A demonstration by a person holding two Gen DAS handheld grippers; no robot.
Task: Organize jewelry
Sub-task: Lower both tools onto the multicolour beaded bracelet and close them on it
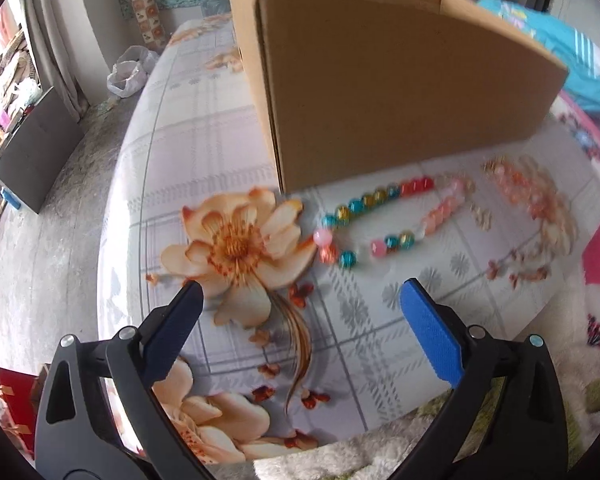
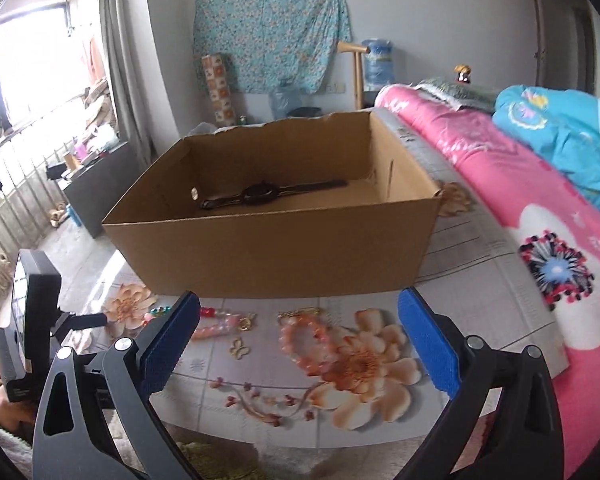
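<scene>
Two bracelets lie on the flowered counter (image 1: 236, 136) just in front of the box (image 2: 276, 248): a multicolour one (image 1: 384, 216) ahead of the left gripper (image 1: 300, 304), a peach one (image 2: 306, 338) ahead of the right gripper (image 2: 299, 312). Both grippers hang released, holding nothing. Best pinch across the bead strand, lifting clear of the box wall. Inside the box lies a dark watch (image 2: 260, 194).

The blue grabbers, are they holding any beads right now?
No. The left gripper and right gripper are both open and empty. The bead bracelets lie on the table.
</scene>
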